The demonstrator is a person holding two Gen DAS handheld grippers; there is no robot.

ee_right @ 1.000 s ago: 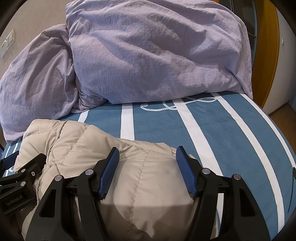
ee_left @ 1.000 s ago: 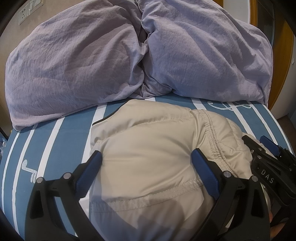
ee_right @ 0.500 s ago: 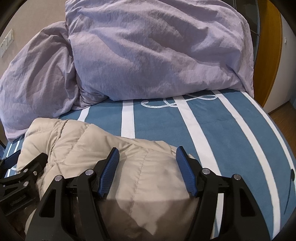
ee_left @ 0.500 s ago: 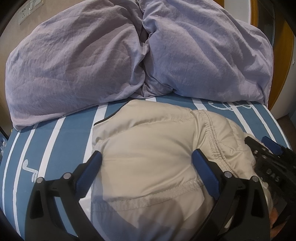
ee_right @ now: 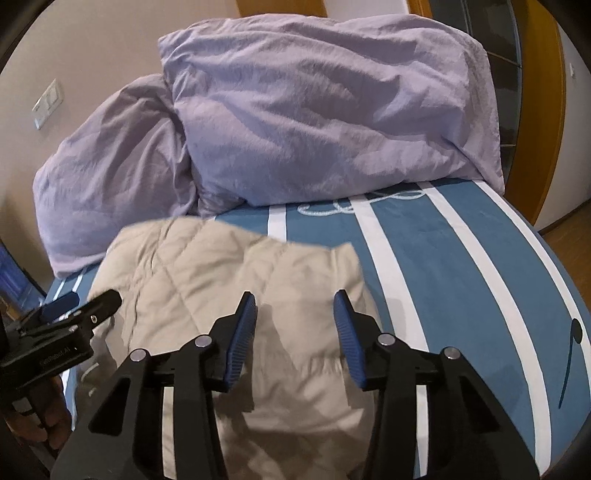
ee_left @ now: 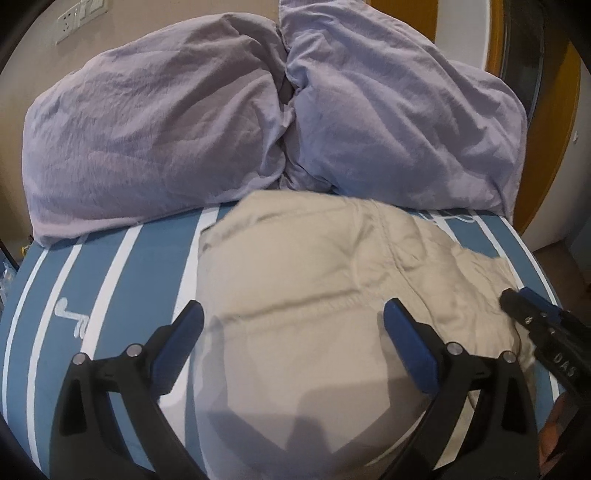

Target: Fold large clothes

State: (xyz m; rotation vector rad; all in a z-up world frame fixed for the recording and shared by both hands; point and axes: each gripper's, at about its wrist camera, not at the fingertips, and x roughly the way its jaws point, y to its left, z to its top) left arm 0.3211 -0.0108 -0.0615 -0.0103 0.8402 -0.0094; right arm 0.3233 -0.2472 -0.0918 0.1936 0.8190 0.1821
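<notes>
A beige padded jacket (ee_left: 314, 295) lies bunched on the blue and white striped bed (ee_left: 140, 280); it also shows in the right wrist view (ee_right: 229, 280). My left gripper (ee_left: 293, 321) is open, its jaws wide apart above the jacket's near part, holding nothing. My right gripper (ee_right: 294, 306) is open with a narrower gap, above the jacket's right side, holding nothing. Each gripper shows at the edge of the other's view: the right one (ee_left: 532, 314), the left one (ee_right: 81, 306).
A large lilac duvet (ee_left: 258, 122) is heaped at the back of the bed, also in the right wrist view (ee_right: 314, 118). A wall with sockets (ee_left: 77, 16) stands behind. A wooden door frame (ee_right: 546, 122) and floor lie to the right of the bed (ee_right: 480, 266).
Both grippers have risen and drawn back, so the jacket sits lower and farther in the views. The right gripper's jaws have narrowed. The jacket's far edge looks blurred from motion.
</notes>
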